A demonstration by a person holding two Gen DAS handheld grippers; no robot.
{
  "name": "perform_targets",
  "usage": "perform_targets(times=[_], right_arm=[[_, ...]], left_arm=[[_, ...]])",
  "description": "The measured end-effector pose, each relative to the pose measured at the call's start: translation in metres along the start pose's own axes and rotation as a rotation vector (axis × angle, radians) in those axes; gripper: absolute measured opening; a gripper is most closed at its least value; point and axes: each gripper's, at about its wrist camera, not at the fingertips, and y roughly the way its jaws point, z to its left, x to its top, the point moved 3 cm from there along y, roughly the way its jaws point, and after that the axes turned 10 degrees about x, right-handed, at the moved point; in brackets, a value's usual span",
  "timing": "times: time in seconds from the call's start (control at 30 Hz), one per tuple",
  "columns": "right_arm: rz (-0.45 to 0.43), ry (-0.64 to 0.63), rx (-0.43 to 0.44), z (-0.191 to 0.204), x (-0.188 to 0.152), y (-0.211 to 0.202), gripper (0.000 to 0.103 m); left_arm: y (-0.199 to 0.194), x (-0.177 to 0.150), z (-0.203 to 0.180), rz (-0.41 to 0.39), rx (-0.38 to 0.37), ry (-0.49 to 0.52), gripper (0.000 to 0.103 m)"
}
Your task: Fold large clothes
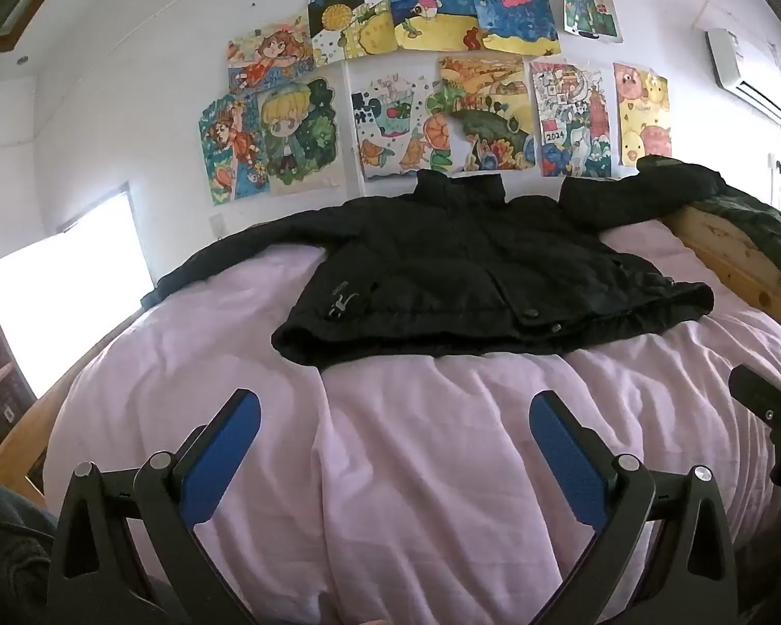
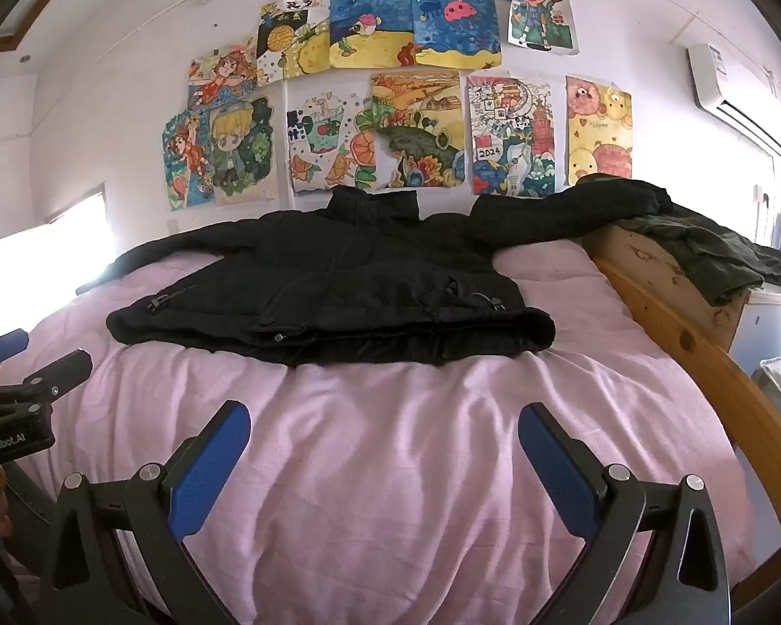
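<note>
Left side first. The left sleeve (image 1: pixel 224 260) of the black jacket (image 1: pixel 458 271) runs out toward the bright window (image 1: pixel 62 302), and its cuff is lost against the glare, so whether it hangs over the bed's edge cannot be told. The left gripper (image 1: pixel 394 429) hangs over bare pink bedding (image 1: pixel 416 469), jaws spread wide and holding nothing. Its blue pads (image 1: pixel 218 458) touch no cloth.

Centre. The jacket lies flat, front up, across the far half of the bed, collar (image 1: pixel 461 185) toward the wall of drawings (image 1: pixel 422 78) and hem (image 1: pixel 442 344) toward both grippers. Its long axis, sleeve to sleeve, runs crosswise to the fingers of both tools. The hem lies ahead of each gripper, apart from the fingertips, with a strip of bedding between.

Right side. The right gripper (image 2: pixel 384 424) is likewise released and empty, level with its partner. The right sleeve (image 2: pixel 572 213) reaches onto the wooden bed frame (image 2: pixel 666 281), next to a dark green garment (image 2: pixel 723 255) heaped there.

Judgement: folding has not begun. Each gripper appears nearer to its own hem corner and sleeve, so a symmetric forward reach seems the natural opening. The right sleeve, lying close to the green garment, may need care to lift cleanly.
</note>
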Motion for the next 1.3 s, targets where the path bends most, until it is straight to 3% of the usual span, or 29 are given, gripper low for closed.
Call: perform_targets(times=[1.3], right_arm=[[0.002,0.001,0.003,0.0006,-0.0001,-0.0006,0.103]], left_arm=[[0.0023,-0.0038,-0.0007,-0.006,0.008,0.005,0.102]])
